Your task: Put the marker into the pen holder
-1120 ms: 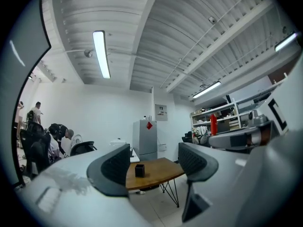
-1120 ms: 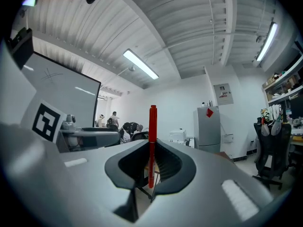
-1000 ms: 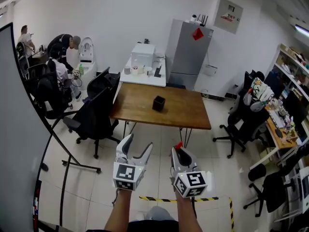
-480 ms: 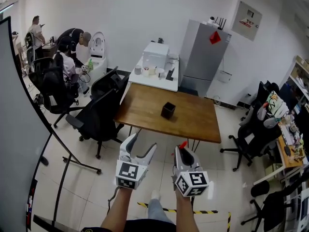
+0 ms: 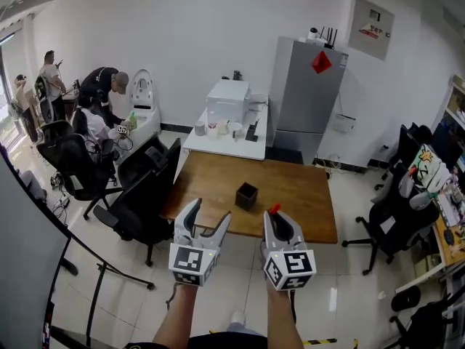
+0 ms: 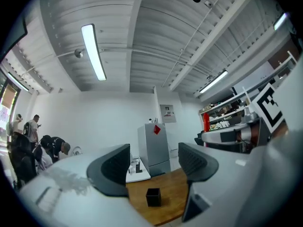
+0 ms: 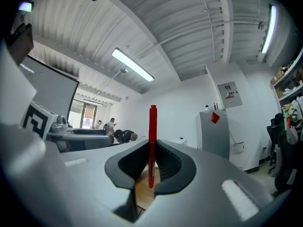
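Note:
A red marker [image 7: 152, 141] stands upright between the jaws of my right gripper [image 7: 152, 167], which is shut on it; its red tip [image 5: 275, 209] pokes up above the gripper [image 5: 278, 222] in the head view. The black pen holder [image 5: 246, 195] sits near the middle of the wooden table [image 5: 305, 202], beyond both grippers, and shows low in the left gripper view as a small black box [image 6: 153, 197]. My left gripper [image 5: 204, 220] is held beside the right one, open and empty, its fingers [image 6: 111, 168] spread wide.
Black office chairs [image 5: 145, 195] crowd the table's left side and another [image 5: 396, 220] stands at its right. Behind the table are a white side table [image 5: 227, 138] with small items and a grey fridge [image 5: 309, 100]. People sit at the far left [image 5: 98, 97].
Both grippers and the head camera have moved toward the wooden table; it now lies just beyond the fingertips. The taped floor line has slipped out of view. The grip on the marker is unchanged.

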The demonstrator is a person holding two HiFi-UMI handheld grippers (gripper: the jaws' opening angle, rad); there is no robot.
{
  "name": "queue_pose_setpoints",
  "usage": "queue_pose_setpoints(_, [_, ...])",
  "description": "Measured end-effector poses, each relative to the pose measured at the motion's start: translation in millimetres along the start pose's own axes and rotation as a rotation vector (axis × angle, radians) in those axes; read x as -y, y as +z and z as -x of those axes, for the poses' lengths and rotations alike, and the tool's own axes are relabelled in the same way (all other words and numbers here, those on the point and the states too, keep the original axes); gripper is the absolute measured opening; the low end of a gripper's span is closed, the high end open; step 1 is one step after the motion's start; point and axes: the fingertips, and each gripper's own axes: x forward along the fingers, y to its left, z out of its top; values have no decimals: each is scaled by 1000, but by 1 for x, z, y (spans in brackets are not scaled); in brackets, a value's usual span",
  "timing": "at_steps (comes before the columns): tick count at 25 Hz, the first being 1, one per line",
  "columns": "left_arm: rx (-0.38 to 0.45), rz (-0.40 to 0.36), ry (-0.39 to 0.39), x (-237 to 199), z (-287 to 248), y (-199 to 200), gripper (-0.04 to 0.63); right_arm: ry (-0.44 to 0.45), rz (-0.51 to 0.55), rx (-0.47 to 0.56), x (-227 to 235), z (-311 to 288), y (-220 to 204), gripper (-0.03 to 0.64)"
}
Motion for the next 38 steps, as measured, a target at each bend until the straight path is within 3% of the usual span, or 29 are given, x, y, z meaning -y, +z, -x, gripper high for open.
queue_pose_setpoints(4, [-60, -68, -19, 2, -49, -13, 321, 42, -6, -10, 26, -35, -6, 38])
queue_pose_setpoints(14, [-122, -51, -1, -21, -112, -40, 321, 81, -56, -78, 60, -104, -40, 38])
queue_pose_setpoints(22, [-102, -32, -85, -50, -188, -52, 319, 33, -37, -81, 85, -174, -42, 38])
queue_pose_setpoints(29, [-29, -36, -89, -114, -250, -33, 319, -13, -3, 3, 103, -250, -4, 38])
queue_pose_setpoints(38, [-49, 16, -78, -164, -290, -63, 319, -33, 14, 18, 112, -305, -3, 38])
